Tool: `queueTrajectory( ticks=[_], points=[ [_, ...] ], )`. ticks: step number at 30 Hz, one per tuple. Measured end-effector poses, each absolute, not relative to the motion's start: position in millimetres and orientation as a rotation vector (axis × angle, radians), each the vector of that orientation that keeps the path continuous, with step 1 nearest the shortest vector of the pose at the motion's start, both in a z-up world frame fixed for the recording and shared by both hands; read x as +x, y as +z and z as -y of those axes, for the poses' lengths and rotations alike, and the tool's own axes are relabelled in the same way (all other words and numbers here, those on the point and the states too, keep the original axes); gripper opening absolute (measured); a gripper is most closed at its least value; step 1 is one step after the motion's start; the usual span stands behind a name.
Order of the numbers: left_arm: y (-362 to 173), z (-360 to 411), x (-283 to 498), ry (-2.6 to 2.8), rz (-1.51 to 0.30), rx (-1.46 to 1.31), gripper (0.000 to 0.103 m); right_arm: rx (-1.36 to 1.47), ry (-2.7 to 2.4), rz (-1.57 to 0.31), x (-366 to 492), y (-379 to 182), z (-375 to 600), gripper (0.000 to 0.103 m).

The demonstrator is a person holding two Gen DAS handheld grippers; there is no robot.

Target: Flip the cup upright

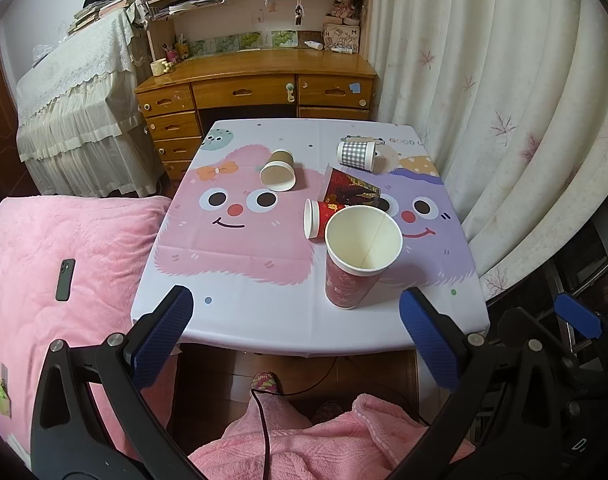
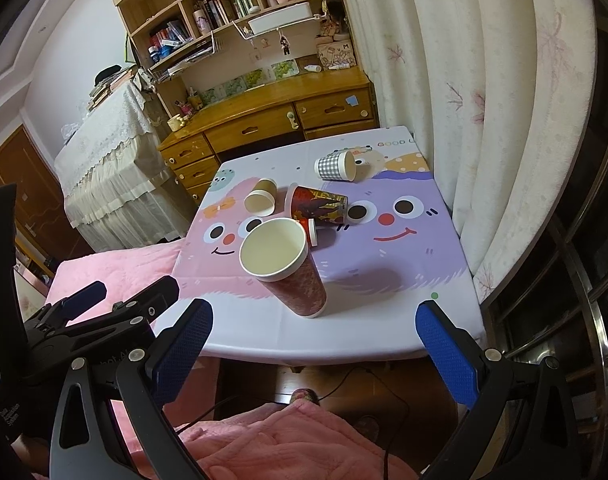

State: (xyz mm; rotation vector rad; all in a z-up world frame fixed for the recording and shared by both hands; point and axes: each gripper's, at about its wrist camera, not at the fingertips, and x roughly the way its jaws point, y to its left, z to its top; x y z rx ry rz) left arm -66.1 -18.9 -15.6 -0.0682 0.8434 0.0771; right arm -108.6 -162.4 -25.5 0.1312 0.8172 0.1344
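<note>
One red cup (image 1: 354,256) upright near table edge (image 1: 304,344), both grippers (image 1: 295,328) (image 2: 314,334) spread

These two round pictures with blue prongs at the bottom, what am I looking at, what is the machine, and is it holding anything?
There is no robot here. A person holds a two-finger tool in each hand, and each tool carries a wide-angle camera looking along its fingers, hence the round, bent pictures. One picture is from the left tool, the other from the right tool; the blue prongs are their finger pads. Both tools are open and hold nothing.

In front is a small table with a cartoon cloth. A tall red cup stands upright near the front edge. Four more cups lie on their sides behind it: a brown cup, a checked cup, a dark printed cup and a small red cup.
</note>
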Motion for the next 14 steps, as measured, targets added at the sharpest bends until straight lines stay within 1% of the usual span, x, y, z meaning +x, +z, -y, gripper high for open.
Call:
queueTrajectory(
  ticks=[14],
  points=[
    [-23.8, 18.2, -62.8, 0.079, -0.844, -0.056, 0.102, 0.136, 0.129, -0.818, -108.5, -23.8, 162.4, 0.102]
  ],
)
